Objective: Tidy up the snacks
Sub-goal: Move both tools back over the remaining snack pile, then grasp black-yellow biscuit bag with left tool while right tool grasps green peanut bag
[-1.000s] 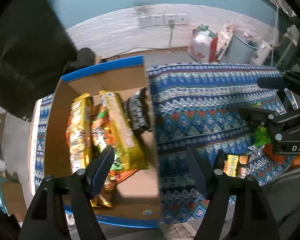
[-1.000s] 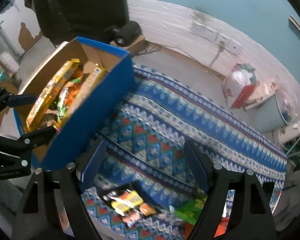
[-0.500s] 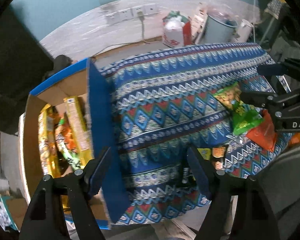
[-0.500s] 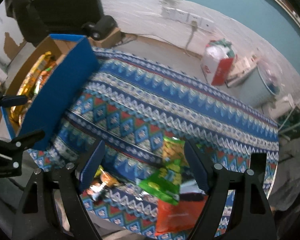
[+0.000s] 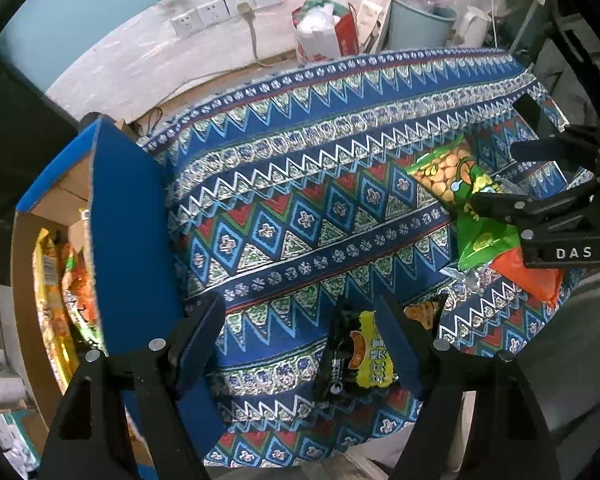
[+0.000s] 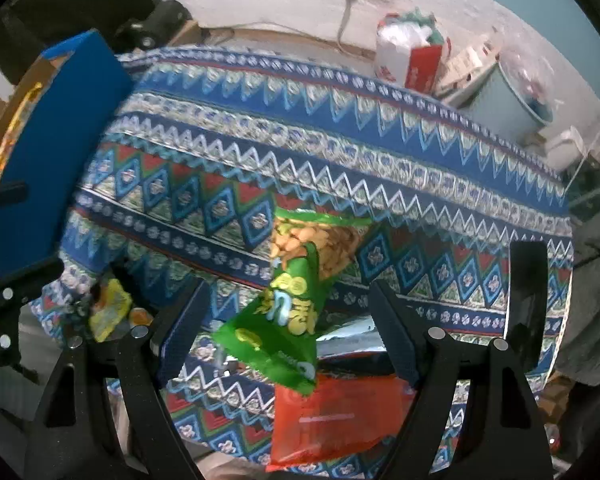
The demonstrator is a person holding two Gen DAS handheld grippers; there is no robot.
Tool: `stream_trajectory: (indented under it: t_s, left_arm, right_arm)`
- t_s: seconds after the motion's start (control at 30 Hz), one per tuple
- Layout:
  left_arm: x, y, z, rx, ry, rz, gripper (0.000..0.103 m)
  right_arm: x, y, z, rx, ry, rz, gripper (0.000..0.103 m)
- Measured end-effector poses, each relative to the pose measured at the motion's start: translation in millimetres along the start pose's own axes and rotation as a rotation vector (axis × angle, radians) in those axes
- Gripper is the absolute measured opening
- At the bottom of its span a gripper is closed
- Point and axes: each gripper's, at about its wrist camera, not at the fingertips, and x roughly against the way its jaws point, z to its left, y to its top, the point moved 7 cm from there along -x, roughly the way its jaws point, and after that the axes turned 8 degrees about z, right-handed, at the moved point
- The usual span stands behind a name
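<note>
Across centre of both views: tabletop (image 5: 300,208) under blue patterned cloth. At left edge of left wrist view, blue cardboard box (image 5: 128,248) with gold and orange snack packs (image 5: 54,300) inside. Lower centre of right wrist view: orange packet (image 6: 332,420) flat on cloth, green peanut packet (image 6: 296,304) lying partly over it. Lower centre of left wrist view: yellow-black packet (image 5: 360,352) near front edge. Left claw (image 5: 300,344) wide, nothing gripped, right finger beside yellow-black packet. Right claw (image 6: 288,320) wide, nothing gripped, green packet between fingers.
</note>
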Motion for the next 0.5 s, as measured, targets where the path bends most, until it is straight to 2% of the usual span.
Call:
stream_trajectory:
  t_s: [0.5]
  left_arm:
    - [-37.2,15.5,6.5,0.019,-0.016,0.059,0.078]
  right_arm:
    - [-52.5,8.4,-15.4,-0.047,0.002,0.085,0.08]
